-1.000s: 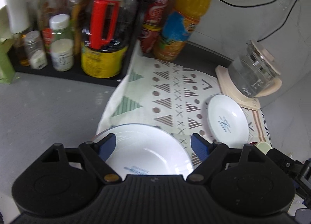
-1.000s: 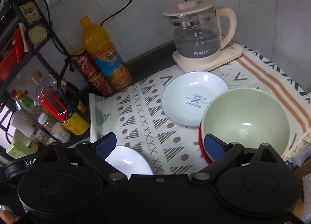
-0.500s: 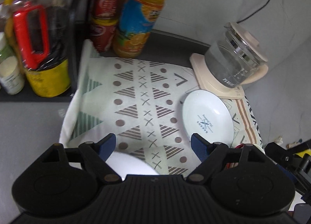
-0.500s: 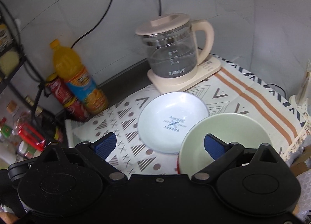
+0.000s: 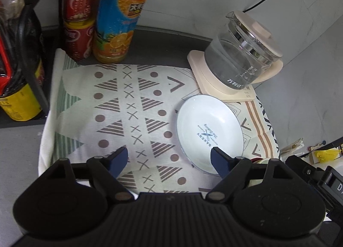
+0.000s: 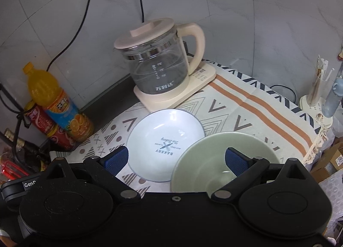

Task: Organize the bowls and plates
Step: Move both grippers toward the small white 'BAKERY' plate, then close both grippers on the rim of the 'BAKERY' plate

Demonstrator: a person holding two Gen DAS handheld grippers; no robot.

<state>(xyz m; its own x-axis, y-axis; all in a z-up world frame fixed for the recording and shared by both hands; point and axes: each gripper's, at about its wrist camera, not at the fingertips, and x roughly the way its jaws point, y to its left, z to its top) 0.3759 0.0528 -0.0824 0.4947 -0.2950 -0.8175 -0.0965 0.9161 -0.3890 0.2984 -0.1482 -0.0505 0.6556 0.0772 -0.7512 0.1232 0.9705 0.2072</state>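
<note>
Two grippers with blue pads hover above a patterned cloth (image 5: 137, 105) on a grey counter, each seen from its own wrist camera. The left gripper (image 5: 169, 161) has its jaws spread wide with nothing between them but bare cloth. The right gripper (image 6: 176, 159) also has its jaws wide apart and grips nothing; its black body cuts off the near edge of everything below it.

A white plate (image 6: 166, 144) with dark "BAKERY" lettering lies flat on the cloth, just in front of a glass kettle (image 6: 156, 65) on a cream base. In the left view this same plate (image 5: 209, 133) sits beside the left gripper's right pad, which covers its near rim.

A pale green bowl (image 6: 203, 161) sits just right of the plate, and its rim overlaps the plate's edge in the right view; whether they touch cannot be told. The bowl's near half is hidden behind the right gripper. In the left view only a sliver of it shows, with a thin red edge of something beneath that is too hidden to identify.

An orange drink bottle (image 5: 120, 22) and two stacked red cans (image 5: 79, 15) stand at the cloth's far left corner, their tops cut off in the left view.
</note>
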